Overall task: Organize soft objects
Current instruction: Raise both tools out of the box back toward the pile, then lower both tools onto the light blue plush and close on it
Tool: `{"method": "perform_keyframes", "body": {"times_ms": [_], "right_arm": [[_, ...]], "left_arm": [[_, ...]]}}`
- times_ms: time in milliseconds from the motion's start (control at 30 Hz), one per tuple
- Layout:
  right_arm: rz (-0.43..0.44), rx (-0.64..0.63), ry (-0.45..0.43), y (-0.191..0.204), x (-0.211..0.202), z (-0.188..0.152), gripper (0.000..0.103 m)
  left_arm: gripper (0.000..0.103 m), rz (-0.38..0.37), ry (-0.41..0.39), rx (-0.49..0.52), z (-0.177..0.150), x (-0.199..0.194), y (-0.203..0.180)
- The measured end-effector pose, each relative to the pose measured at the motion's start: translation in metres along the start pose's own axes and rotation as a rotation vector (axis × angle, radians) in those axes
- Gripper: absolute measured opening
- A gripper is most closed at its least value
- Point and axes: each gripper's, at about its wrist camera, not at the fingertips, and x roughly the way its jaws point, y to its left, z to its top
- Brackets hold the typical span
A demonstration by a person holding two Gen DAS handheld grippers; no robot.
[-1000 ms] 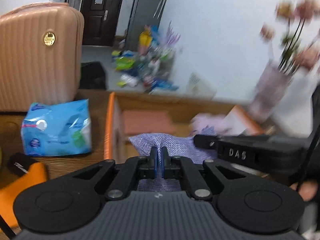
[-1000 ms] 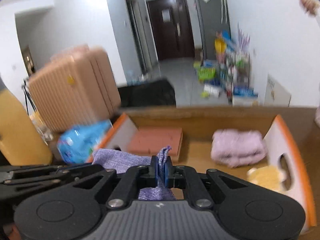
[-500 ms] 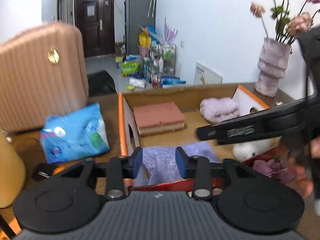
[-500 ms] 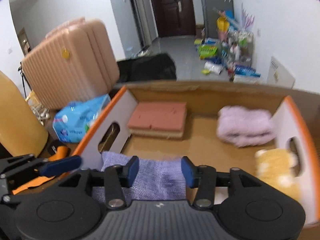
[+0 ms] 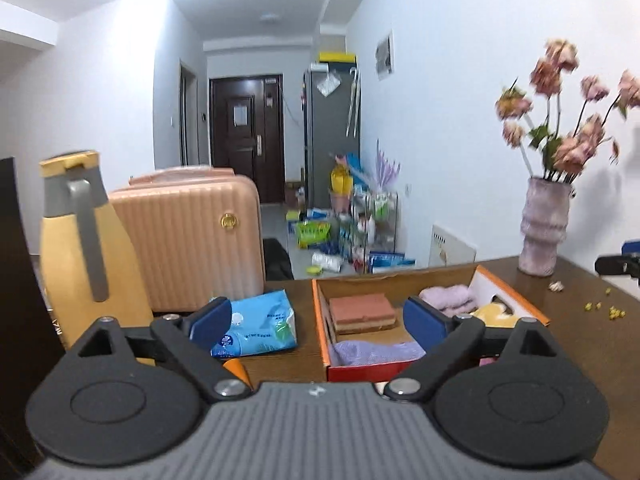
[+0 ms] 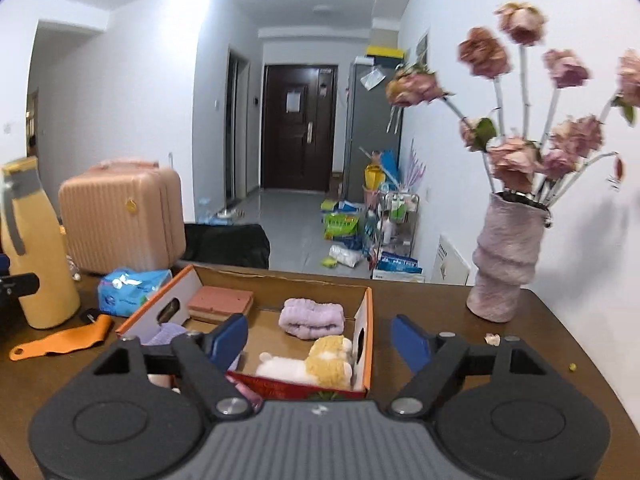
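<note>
We have the purple cloth (image 5: 376, 350) lying in the box (image 5: 320, 320) beside the folded pink towel (image 6: 312, 318) and plush toy (image 6: 320, 364); our left gripper (image 5: 318, 320) and right gripper (image 6: 320, 340) are opening, both empty, little left visible to sort

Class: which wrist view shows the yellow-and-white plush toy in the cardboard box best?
The right wrist view. The yellow-and-white plush toy lies nearly whole in the near right corner of the orange-edged cardboard box. In the left wrist view only a yellow sliver of it shows, behind the open left gripper.
</note>
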Motion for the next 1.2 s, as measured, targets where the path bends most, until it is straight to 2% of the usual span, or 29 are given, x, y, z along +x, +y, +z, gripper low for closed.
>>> {"method": "perform_keyframes", "body": {"times_ms": [133, 200, 267, 433, 533, 600, 667, 733, 833, 933, 1033, 1200], "right_arm": [[-0.023, -0.021, -0.071, 0.012, -0.039, -0.020, 0.082], [-0.029, -0.022, -0.123, 0.022, -0.065, -0.040, 0.088], [-0.016, -0.025, -0.152, 0.031, -0.093, -0.065, 0.090], [0.040, 0.006, -0.139, 0.058, -0.151, -0.130, 0.090], [0.060, 0.038, -0.125, 0.071, -0.179, -0.169, 0.091], [0.063, 0.067, -0.109, 0.078, -0.197, -0.192, 0.091], [0.104, 0.110, -0.070, 0.083, -0.208, -0.208, 0.091], [0.142, 0.156, -0.037, 0.087, -0.212, -0.215, 0.091], [0.136, 0.132, -0.040, 0.096, -0.215, -0.218, 0.091], [0.128, 0.122, -0.042, 0.098, -0.212, -0.218, 0.091], [0.112, 0.142, -0.028, 0.097, -0.203, -0.218, 0.090], [0.111, 0.131, 0.001, 0.095, -0.162, -0.202, 0.089]], "left_arm": [[0.097, 0.015, -0.034, -0.004, -0.008, -0.038, -0.008], [0.100, 0.023, -0.053, -0.019, -0.023, -0.065, -0.011], [0.101, 0.020, -0.052, -0.013, -0.043, -0.094, -0.015], [0.102, -0.011, -0.042, -0.002, -0.105, -0.160, -0.029], [0.103, -0.005, -0.001, -0.047, -0.138, -0.191, -0.031], [0.103, -0.016, 0.053, -0.086, -0.155, -0.205, -0.032], [0.103, -0.035, 0.093, -0.089, -0.163, -0.212, -0.034], [0.103, -0.057, 0.090, -0.080, -0.164, -0.216, -0.036], [0.103, -0.058, 0.057, -0.080, -0.160, -0.217, -0.039], [0.103, -0.077, 0.066, -0.092, -0.156, -0.211, -0.039], [0.103, -0.065, 0.083, -0.102, -0.157, -0.202, -0.037], [0.103, -0.058, 0.098, -0.081, -0.158, -0.167, -0.034]]}}
